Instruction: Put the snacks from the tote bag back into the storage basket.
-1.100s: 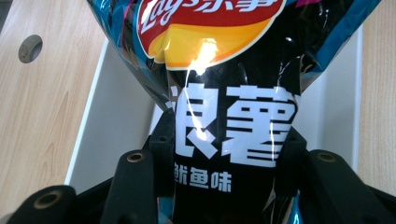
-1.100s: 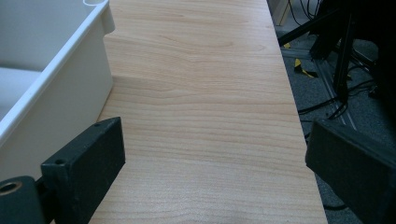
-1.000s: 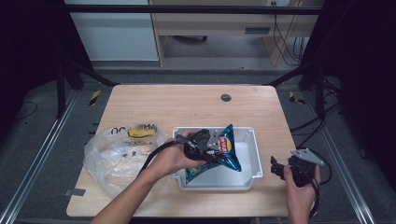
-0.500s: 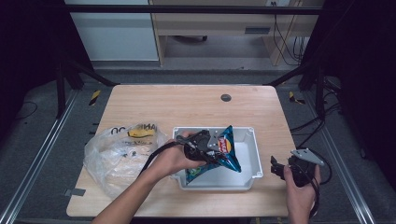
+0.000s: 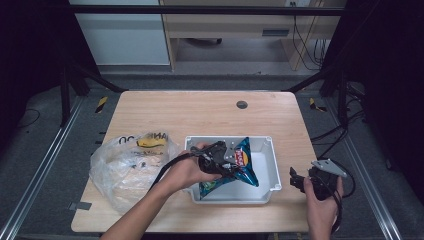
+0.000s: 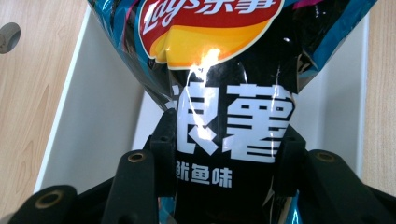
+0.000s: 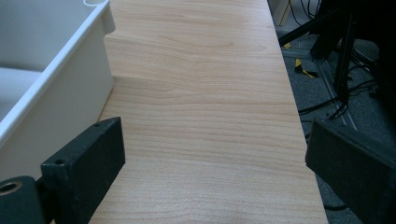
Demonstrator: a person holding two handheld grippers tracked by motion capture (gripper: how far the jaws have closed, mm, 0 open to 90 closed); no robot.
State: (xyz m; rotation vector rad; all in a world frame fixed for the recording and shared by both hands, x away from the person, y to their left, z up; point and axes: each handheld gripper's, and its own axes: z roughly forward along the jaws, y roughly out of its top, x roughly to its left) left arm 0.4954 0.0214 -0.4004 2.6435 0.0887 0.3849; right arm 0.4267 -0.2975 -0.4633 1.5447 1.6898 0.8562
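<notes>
A blue and black Lay's chip bag [image 5: 239, 167] [image 6: 224, 84] hangs over the white bin [image 5: 272, 170], held at its lower end. My left gripper [image 5: 227, 161] [image 6: 224, 158] is shut on the bag, jaws pressing both sides of the black printed part. The bin's white walls [image 6: 93, 116] show behind the bag in the left gripper view. My right gripper [image 5: 296, 181] [image 7: 215, 158] rests open at the table's right front, just right of the bin's outer wall [image 7: 60, 93], with bare wood between its jaws.
A crumpled clear plastic bag [image 5: 127, 167] holding a yellow item [image 5: 150, 142] lies left of the bin. A round grommet [image 5: 242, 104] sits in the table's far side. The table's right edge [image 7: 292, 116] drops to a floor with cables and black frame legs.
</notes>
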